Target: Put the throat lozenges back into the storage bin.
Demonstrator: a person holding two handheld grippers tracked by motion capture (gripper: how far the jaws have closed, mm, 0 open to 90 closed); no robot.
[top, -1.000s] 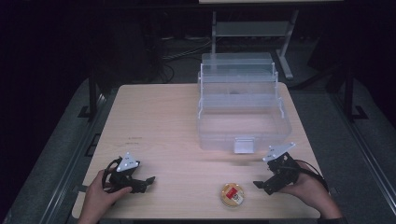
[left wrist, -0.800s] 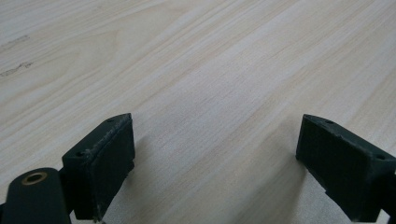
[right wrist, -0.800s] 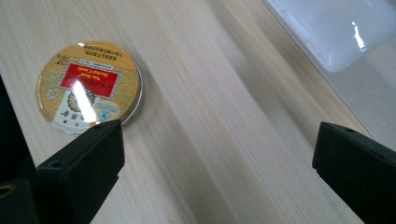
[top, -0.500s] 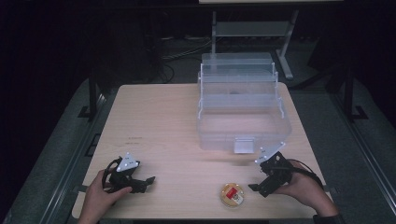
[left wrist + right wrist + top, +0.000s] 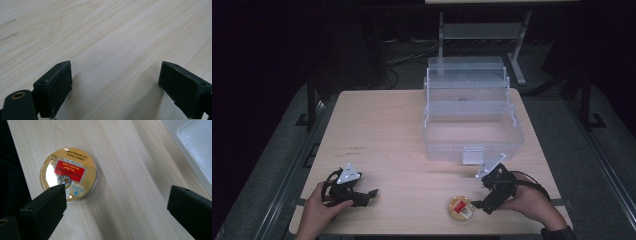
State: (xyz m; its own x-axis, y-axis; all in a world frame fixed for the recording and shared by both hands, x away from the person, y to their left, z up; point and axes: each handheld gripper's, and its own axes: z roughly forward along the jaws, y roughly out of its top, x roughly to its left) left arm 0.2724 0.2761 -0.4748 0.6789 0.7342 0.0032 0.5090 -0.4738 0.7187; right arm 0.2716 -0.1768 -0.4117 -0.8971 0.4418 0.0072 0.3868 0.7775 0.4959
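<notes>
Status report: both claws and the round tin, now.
Left claw open, low over bare table. Right claw open, beside the round gold tin, not gripping. Tin flat near the front edge. Clear plastic box stands behind; nothing between claw and tin.

A round gold tin, at upper left of the right gripper view, carries a red label whose upside-down print is too small to read.

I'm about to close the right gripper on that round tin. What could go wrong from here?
1. The round tin sits off to one side under one jaw of the right gripper, not centred in the open gap, so closing now may just nudge it.
2. It lies flat near the table front edge and could slide off.
3. The clear box stands close behind; a hasty lift might clip it.
</notes>
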